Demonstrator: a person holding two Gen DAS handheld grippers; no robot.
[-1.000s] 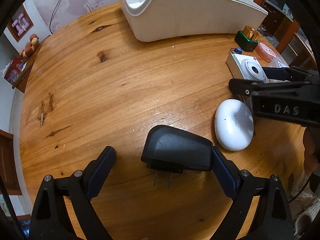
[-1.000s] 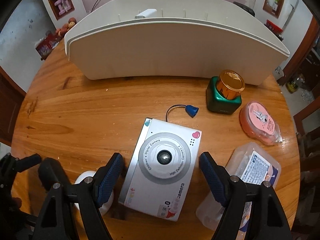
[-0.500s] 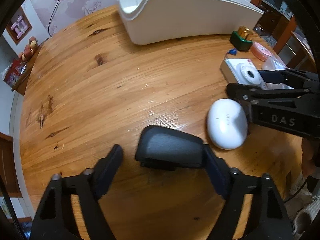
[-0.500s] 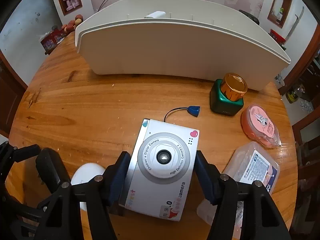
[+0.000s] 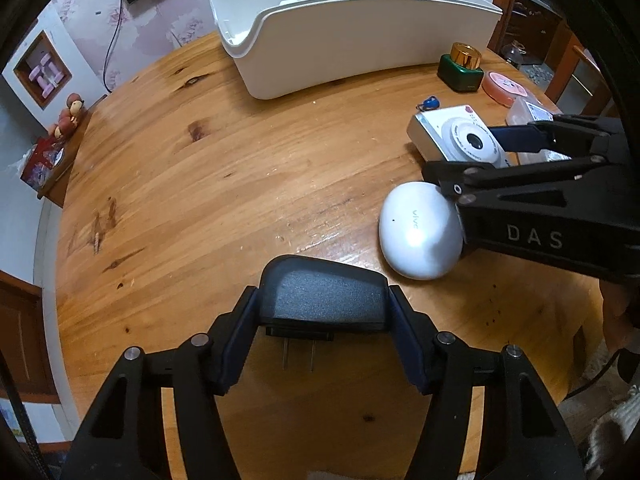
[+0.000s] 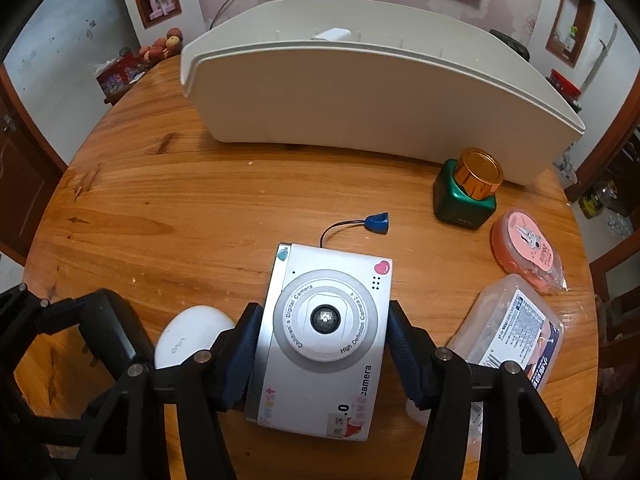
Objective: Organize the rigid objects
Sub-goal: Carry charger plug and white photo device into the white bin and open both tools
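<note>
A black power adapter [image 5: 320, 280], prongs toward me, lies on the round wooden table [image 5: 200, 180]. My left gripper [image 5: 323, 294] is closing its jaws, and both blue pads press the adapter's sides. A silver children's camera [image 6: 332, 276] lies lens up, and my right gripper [image 6: 324, 306] is closing on it with its pads against both long sides. In the left wrist view the right gripper [image 5: 460, 150] comes in from the right over the camera [image 5: 460, 136]. A white earbud case [image 5: 420, 232] rests between the two.
A large white bin [image 6: 360, 112] stands at the back of the table. A green bottle with a gold cap [image 6: 468, 192], a pink round packet [image 6: 524, 244] and a clear plastic box [image 6: 516, 332] sit at the right. A blue cap on a cord [image 6: 378, 222] lies behind the camera.
Both grippers have narrowed from wide open until their pads meet the adapter and the camera. Neither hand has shifted much.
</note>
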